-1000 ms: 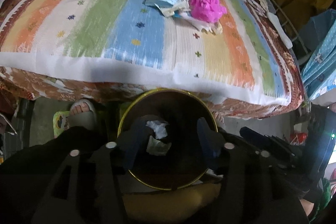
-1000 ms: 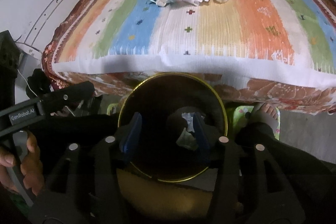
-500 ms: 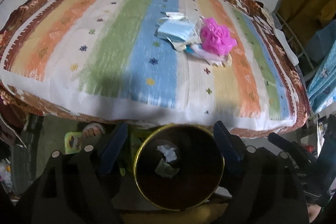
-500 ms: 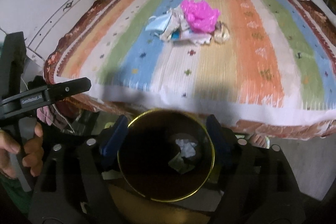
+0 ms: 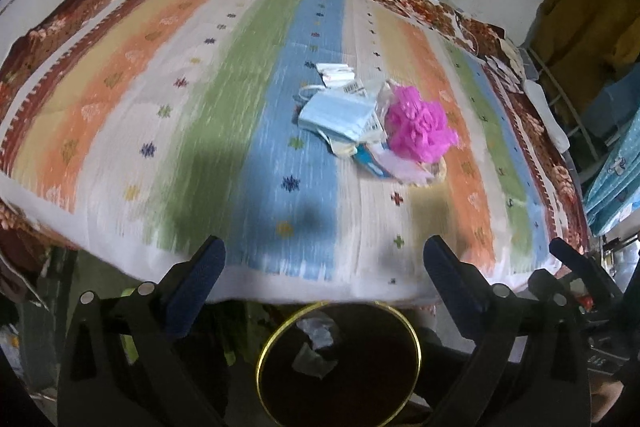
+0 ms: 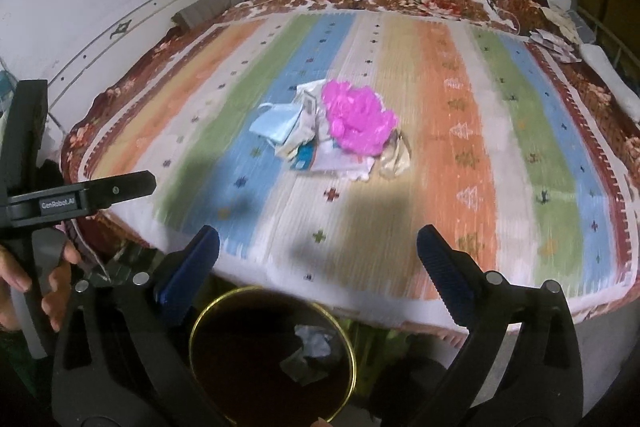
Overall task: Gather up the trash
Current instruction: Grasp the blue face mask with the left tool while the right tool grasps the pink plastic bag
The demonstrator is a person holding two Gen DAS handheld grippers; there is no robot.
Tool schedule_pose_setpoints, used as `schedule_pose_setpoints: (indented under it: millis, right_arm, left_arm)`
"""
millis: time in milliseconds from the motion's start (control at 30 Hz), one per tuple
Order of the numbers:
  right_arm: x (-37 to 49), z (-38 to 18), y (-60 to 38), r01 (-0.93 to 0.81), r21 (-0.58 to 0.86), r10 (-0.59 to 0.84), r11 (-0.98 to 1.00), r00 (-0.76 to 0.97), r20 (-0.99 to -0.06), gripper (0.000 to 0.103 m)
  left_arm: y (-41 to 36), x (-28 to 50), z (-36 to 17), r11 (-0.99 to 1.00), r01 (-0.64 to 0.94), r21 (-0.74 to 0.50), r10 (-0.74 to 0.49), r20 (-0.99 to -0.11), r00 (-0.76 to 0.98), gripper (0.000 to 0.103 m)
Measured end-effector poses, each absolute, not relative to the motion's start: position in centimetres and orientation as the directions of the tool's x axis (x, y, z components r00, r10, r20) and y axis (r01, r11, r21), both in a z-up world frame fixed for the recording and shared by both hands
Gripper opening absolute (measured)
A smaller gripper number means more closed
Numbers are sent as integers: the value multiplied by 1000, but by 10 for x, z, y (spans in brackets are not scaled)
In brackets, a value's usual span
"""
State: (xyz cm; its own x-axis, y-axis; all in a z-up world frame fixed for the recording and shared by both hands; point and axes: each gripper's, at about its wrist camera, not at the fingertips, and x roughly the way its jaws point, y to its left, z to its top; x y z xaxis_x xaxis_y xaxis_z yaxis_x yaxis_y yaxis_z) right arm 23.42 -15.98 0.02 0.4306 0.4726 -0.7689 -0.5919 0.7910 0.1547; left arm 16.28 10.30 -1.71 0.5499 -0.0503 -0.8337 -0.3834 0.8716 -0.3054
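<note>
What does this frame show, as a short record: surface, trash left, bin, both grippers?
surface: striped multicoloured bedspread
trash left: crumpled pink plastic bag, pale blue face mask, white paper scraps, heaped together mid-bed
bin: dark round bin with gold rim below the bed's near edge, holding crumpled white pieces
left gripper: open, empty, above bin
right gripper: open, empty, above bin
</note>
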Motion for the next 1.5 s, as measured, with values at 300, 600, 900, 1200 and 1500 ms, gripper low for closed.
schedule_pose_setpoints:
  millis: [300, 600, 900, 1200, 1500]
  right_arm:
    - [264, -3, -141, -602, 149, 487, 784, 448, -750, 94]
    - [301, -20, -127, -595, 131, 487, 793, 488, -724, 94]
    - [329, -41, -117, -583, 162, 500, 796, 483, -719, 94]
    - [347, -63, -105, -590, 119, 483, 799, 512, -710, 93]
    - [368, -82, -92, -602, 94, 470, 793, 506, -724, 79]
  left_arm:
    - [128, 203, -35, 825, -401, -397, -117, -816, 566, 97]
    - [153, 236, -65, 765, -402, -504, -188, -771, 608, 96]
    - [175, 256, -100, 678, -380, -629, -267, -693, 669, 87]
    - [184, 274, -126, 603, -354, -715, -313, -621, 719, 75]
    - [182, 285, -158, 500, -348, -793, -336, -548, 766, 59]
